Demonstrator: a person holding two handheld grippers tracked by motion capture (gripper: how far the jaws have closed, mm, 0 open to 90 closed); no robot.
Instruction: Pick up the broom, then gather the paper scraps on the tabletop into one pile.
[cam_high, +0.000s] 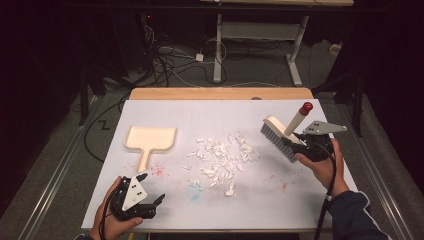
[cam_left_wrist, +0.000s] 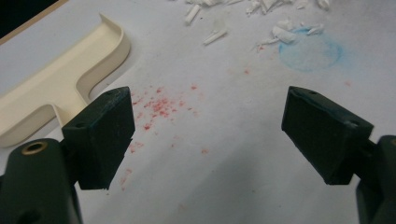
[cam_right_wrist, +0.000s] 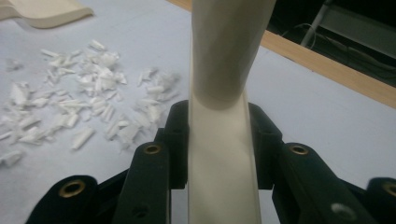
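A cream dustpan (cam_high: 150, 139) lies flat on the white table sheet (cam_high: 165, 112) at the left, its handle toward me; its corner and handle (cam_left_wrist: 56, 88) also show in the left gripper view. A scatter of white scraps (cam_high: 220, 157) covers the middle of the sheet. My left gripper (cam_high: 149, 189) hovers near the front left, below the dustpan handle, jaws open and empty. My right gripper (cam_high: 299, 142) at the right is shut on a cream brush (cam_high: 281, 135) with grey bristles and a red-tipped handle (cam_high: 306, 107). In the right gripper view the brush body (cam_right_wrist: 219, 154) sits clamped between the jaws.
Red speckles (cam_left_wrist: 156, 107) and a blue smudge (cam_left_wrist: 310, 51) mark the sheet near the front. A wooden table edge (cam_high: 220, 93) runs along the back. Beyond it stand a white desk frame (cam_high: 257, 45) and tangled cables (cam_high: 170, 60) on the floor.
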